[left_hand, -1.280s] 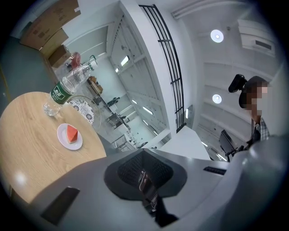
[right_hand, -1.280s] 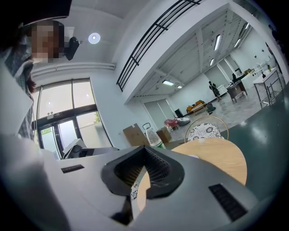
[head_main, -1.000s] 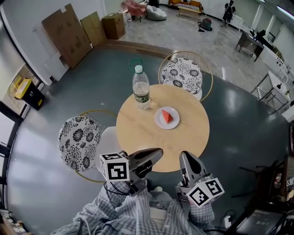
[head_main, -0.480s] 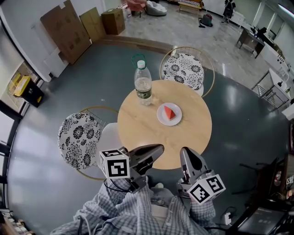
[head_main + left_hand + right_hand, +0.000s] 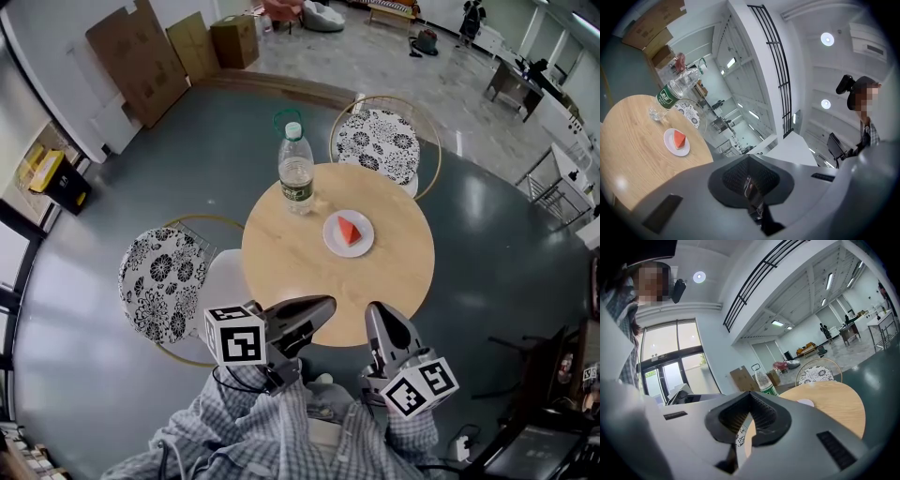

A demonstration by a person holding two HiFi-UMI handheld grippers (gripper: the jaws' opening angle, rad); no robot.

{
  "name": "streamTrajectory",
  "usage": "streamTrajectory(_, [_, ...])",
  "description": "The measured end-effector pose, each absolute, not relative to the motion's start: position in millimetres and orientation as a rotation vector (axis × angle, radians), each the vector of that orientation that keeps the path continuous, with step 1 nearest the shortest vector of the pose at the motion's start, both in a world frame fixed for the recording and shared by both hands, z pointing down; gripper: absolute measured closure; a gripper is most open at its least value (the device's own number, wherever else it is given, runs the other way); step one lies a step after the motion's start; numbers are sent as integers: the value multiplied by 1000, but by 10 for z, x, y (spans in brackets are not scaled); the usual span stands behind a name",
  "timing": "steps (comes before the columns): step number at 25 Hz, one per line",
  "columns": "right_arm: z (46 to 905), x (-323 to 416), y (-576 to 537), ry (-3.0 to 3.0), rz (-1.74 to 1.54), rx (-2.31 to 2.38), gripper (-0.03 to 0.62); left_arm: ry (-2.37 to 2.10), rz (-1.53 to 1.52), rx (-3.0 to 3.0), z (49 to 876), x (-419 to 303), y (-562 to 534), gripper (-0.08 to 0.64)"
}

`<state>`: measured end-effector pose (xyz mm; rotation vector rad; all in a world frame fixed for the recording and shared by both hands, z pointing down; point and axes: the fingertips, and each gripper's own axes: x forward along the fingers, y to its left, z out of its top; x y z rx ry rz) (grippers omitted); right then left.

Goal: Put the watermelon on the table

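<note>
**— What is closest to you?**
— My checked sleeves (image 5: 281, 436). From them I hold the left gripper (image 5: 323, 306) and the right gripper (image 5: 375, 315) side by side, both reaching level toward the near edge of the round wooden surface (image 5: 300, 277).

**— And your fingers?**
— Clenched on both sides, pad against pad, with nothing between them.

**— Where is the watermelon?**
— The watermelon slice (image 5: 348, 230) is a red wedge lying on a small white plate (image 5: 332, 242). The plate sits on the surface past its middle and a little right, well apart from both grippers.

**— Anything beside it?**
— A clear water bottle (image 5: 296, 176) with a green label and a white cap. It stands upright left of the plate, near the far-left rim. It is close to the plate but not touching it.

**— And beyond the surface?**
— There are two chairs with black-and-white flowered cushions. The left chair (image 5: 159, 286) is drawn up at my left, and the far chair (image 5: 380, 142) is across from me. Farther off, cardboard boxes (image 5: 141, 61) lean against the wall. A distant person (image 5: 472, 17) stands on the pale floor.
</note>
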<state>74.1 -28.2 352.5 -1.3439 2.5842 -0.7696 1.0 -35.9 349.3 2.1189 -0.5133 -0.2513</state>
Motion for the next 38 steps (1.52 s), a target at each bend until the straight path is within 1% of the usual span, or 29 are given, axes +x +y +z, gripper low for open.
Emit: streamTrajectory(38, [3582, 664, -231, 2626, -796, -1308, 584, -508, -221, 2126, 3499, 26, -274, 552])
